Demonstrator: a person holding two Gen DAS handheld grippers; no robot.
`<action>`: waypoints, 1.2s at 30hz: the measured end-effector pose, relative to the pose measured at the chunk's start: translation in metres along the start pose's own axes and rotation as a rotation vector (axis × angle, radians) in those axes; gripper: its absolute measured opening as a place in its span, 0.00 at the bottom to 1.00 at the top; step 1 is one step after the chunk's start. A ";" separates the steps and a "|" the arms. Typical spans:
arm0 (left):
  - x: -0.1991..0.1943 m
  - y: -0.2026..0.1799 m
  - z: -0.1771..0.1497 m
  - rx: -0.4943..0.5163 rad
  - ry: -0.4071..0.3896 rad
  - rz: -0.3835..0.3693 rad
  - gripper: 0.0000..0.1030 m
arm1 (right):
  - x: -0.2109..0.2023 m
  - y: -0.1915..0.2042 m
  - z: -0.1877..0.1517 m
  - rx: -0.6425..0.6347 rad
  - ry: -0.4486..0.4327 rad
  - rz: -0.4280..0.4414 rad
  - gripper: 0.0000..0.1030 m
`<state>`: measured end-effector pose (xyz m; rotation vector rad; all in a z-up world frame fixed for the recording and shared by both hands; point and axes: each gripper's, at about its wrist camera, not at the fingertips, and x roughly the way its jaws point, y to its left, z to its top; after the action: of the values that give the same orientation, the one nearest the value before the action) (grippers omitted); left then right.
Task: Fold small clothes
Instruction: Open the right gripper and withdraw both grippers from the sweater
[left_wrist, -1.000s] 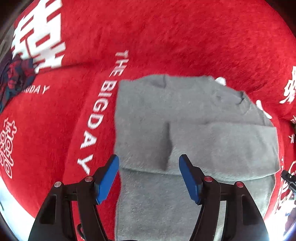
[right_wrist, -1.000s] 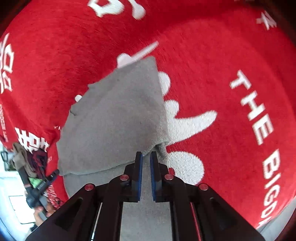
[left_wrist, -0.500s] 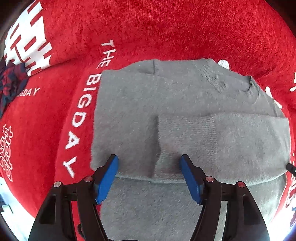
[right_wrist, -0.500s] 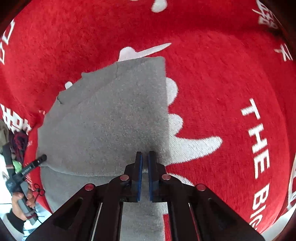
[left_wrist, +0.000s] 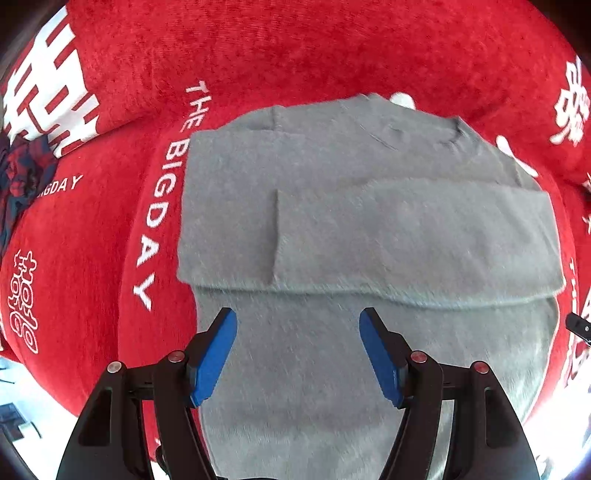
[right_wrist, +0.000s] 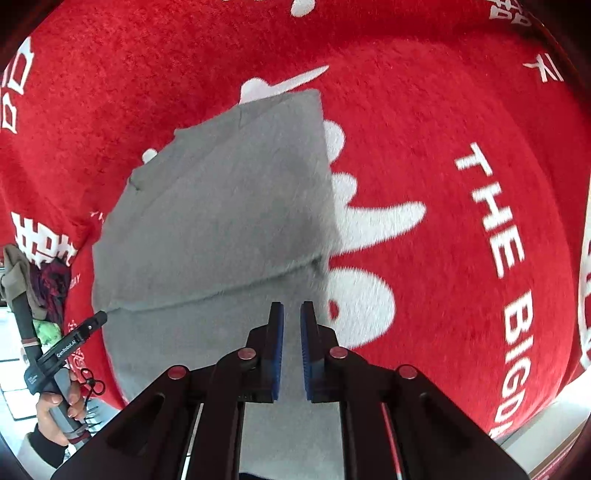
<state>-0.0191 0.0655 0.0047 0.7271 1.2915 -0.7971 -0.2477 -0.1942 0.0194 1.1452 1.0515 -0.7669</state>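
Grey sweater (left_wrist: 369, 229) lies flat on red blanket (left_wrist: 295, 55), sleeve folded across chest. Left gripper (left_wrist: 297, 354) over hem, jaws wide, empty. Right gripper (right_wrist: 291, 347) just opening, narrow gap, nothing between.

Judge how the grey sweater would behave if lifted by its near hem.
The grey sweater looks soft and fuzzy, so it would likely droop limply. Its folded sleeve lies loose and may slide off. Probably light, and grippy against the red plush blanket.
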 end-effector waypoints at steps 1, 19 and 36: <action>-0.003 -0.002 -0.002 0.003 0.008 -0.001 0.68 | -0.001 0.002 -0.003 0.002 0.006 0.002 0.21; -0.086 -0.032 -0.004 0.052 0.038 -0.015 1.00 | -0.055 0.040 -0.037 -0.040 0.089 0.068 0.78; -0.128 -0.039 -0.040 0.034 0.088 0.024 1.00 | -0.094 0.031 -0.041 -0.084 0.133 0.075 0.78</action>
<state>-0.0857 0.0910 0.1244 0.8109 1.3480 -0.7762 -0.2629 -0.1490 0.1155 1.1696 1.1345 -0.5889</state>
